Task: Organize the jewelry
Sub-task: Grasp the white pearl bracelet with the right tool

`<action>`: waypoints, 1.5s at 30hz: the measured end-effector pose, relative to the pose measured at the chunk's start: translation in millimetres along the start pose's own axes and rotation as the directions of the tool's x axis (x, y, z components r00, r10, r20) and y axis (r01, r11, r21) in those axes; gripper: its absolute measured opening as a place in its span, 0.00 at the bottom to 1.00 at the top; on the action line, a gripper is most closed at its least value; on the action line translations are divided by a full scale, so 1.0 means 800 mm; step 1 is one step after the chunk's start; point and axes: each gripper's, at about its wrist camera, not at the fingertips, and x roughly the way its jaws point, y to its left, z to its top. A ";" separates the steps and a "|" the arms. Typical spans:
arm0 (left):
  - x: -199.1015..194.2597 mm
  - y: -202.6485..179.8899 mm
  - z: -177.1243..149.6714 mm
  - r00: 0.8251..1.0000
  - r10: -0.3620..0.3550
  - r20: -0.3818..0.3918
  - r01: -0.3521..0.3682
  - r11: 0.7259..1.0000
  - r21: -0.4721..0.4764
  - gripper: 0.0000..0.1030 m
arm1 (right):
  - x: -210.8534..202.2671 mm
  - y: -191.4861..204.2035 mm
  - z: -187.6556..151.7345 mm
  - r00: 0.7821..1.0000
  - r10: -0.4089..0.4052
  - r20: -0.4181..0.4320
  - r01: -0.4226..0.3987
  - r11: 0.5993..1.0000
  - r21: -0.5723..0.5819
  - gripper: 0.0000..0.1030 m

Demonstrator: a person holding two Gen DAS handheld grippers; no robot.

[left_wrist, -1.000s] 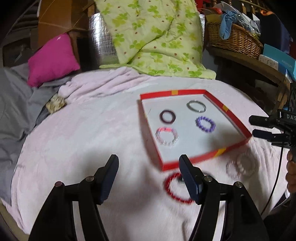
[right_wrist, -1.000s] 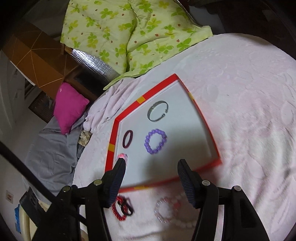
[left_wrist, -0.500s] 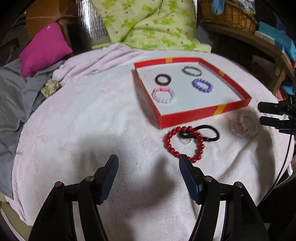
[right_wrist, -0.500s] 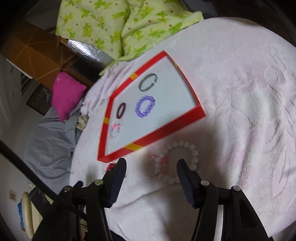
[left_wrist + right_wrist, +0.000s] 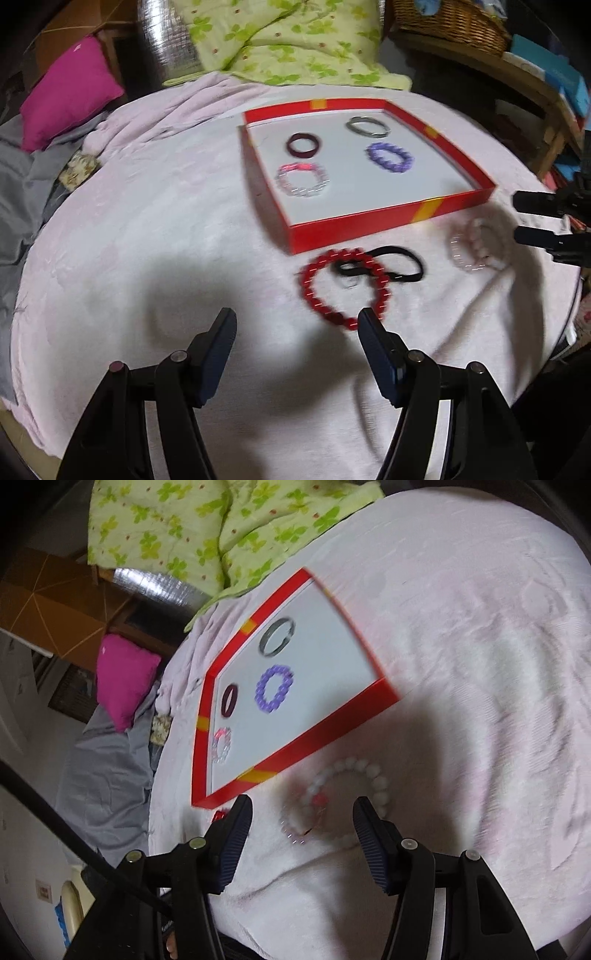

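Your left gripper (image 5: 297,325) stands with its black ribbed pads well apart and nothing between them, above bare plush pink blanket (image 5: 155,236); its right-hand fingertip lies just short of the red bead bracelet (image 5: 345,286), a loop of round glossy beads lying flat on the blanket. A black elastic hair tie (image 5: 391,264), thin and flattened into a long loop, crosses the far side of that bracelet and touches it. Your right gripper (image 5: 303,814) is likewise spread wide and grips nothing; the pale pink bead bracelet (image 5: 351,799), a ring of milky round beads overlapping a smaller clear-beaded loop, lies on the blanket between and just beyond its fingertips. Whether the pads touch the beads cannot be told through the blur. Past both bracelets sits the red box lid (image 5: 388,221), a shallow rectangular tray with low red walls, yellow stripes and a smooth white floor. Inside it, well apart from one another, lie four pieces: a clear pink bead bracelet (image 5: 303,179) nearest, a solid dark maroon bangle (image 5: 303,144), a purple bead bracelet (image 5: 389,157) and a thin silver metal bangle (image 5: 367,125) farthest. Beyond the blanket you see a magenta cushion (image 5: 70,103), a green floral quilt (image 5: 291,44) and a woven wicker basket (image 5: 450,22)
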 end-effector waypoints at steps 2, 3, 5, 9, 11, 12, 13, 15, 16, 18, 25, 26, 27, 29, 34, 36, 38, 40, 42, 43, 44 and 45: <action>-0.002 -0.008 0.003 1.000 -0.020 0.010 0.020 1.000 0.013 0.67 | -0.004 -0.009 0.003 1.000 -0.015 0.011 0.015 1.000 0.012 0.59; -0.002 -0.012 0.004 0.999 -0.034 0.013 0.034 0.999 0.016 0.67 | -0.005 -0.011 0.004 1.000 -0.021 0.013 0.021 1.000 0.014 0.59; -0.002 -0.018 0.007 0.998 -0.060 0.016 0.059 0.998 0.022 0.67 | -0.008 -0.018 0.005 0.999 -0.040 0.017 0.040 0.999 0.014 0.59; 0.000 -0.033 0.013 0.992 -0.122 0.018 0.122 0.992 0.025 0.67 | -0.005 -0.022 0.007 0.994 -0.108 0.020 0.108 0.994 -0.021 0.43; 0.001 -0.037 0.016 0.988 -0.152 0.016 0.152 0.988 0.010 0.67 | -0.001 -0.024 0.008 0.990 -0.139 0.021 0.140 0.990 -0.035 0.40; 0.002 -0.038 0.018 0.985 -0.169 0.014 0.169 0.986 -0.002 0.67 | 0.002 -0.023 0.008 0.989 -0.150 0.019 0.151 0.988 -0.041 0.40; 0.003 -0.038 0.019 0.982 -0.187 0.014 0.187 0.982 -0.017 0.67 | 0.006 -0.022 0.007 0.986 -0.164 0.019 0.164 0.985 -0.052 0.37; 0.005 -0.040 0.021 0.979 -0.205 0.012 0.205 0.978 -0.029 0.65 | 0.014 -0.012 0.005 0.974 -0.224 0.038 0.227 0.967 -0.112 0.35; 0.006 -0.042 0.022 0.975 -0.220 0.010 0.220 0.975 -0.035 0.64 | 0.018 -0.006 0.004 0.965 -0.256 0.049 0.260 0.954 -0.146 0.32; 0.007 -0.044 0.024 0.969 -0.248 0.005 0.248 0.968 -0.048 0.63 | 0.027 0.003 -0.002 0.944 -0.321 0.078 0.330 0.920 -0.211 0.28; 0.023 -0.053 0.034 0.953 -0.303 -0.012 0.301 0.950 -0.084 0.37 | 0.037 0.025 -0.016 0.887 -0.434 0.158 0.462 0.822 -0.333 0.12; 0.025 -0.055 0.035 0.952 -0.304 -0.015 0.302 0.950 -0.083 0.36 | 0.037 0.024 -0.016 0.889 -0.430 0.157 0.457 0.826 -0.328 0.12; 0.028 -0.057 0.036 0.955 -0.296 -0.020 0.293 0.953 -0.081 0.36 | 0.035 0.021 -0.014 0.894 -0.422 0.150 0.448 0.835 -0.319 0.12; 0.036 -0.058 0.038 0.959 -0.281 -0.036 0.277 0.957 -0.086 0.36 | 0.029 0.015 -0.013 0.902 -0.409 0.139 0.432 0.850 -0.303 0.12; 0.046 -0.057 0.043 0.960 -0.278 -0.036 0.273 0.956 -0.103 0.36 | 0.022 0.008 -0.012 0.910 -0.395 0.126 0.415 0.868 -0.273 0.12; 0.047 -0.060 0.045 0.960 -0.277 -0.029 0.273 0.957 -0.095 0.19 | 0.020 0.005 -0.011 0.916 -0.384 0.118 0.402 0.878 -0.262 0.12; 0.052 -0.062 0.045 0.959 -0.281 -0.040 0.277 0.957 -0.091 0.13 | 0.019 0.005 -0.012 0.918 -0.380 0.117 0.397 0.881 -0.257 0.12; 0.056 -0.066 0.045 0.959 -0.279 -0.049 0.274 0.958 -0.087 0.10 | 0.017 0.005 -0.011 0.919 -0.374 0.120 0.393 0.884 -0.251 0.12; 0.056 -0.066 0.045 0.956 -0.289 -0.048 0.285 0.955 -0.088 0.08 | 0.014 0.005 -0.011 0.921 -0.367 0.130 0.389 0.888 -0.244 0.12; 0.054 -0.067 0.045 0.952 -0.302 -0.044 0.298 0.951 -0.085 0.08 | 0.009 0.005 -0.010 0.921 -0.363 0.142 0.388 0.890 -0.239 0.12; 0.049 -0.066 0.045 0.949 -0.314 -0.037 0.311 0.947 -0.082 0.07 | 0.005 0.005 -0.009 0.920 -0.361 0.154 0.389 0.891 -0.235 0.12; 0.044 -0.066 0.045 0.944 -0.329 -0.029 0.326 0.942 -0.077 0.07 | 0.000 0.006 -0.008 0.918 -0.358 0.169 0.390 0.892 -0.231 0.12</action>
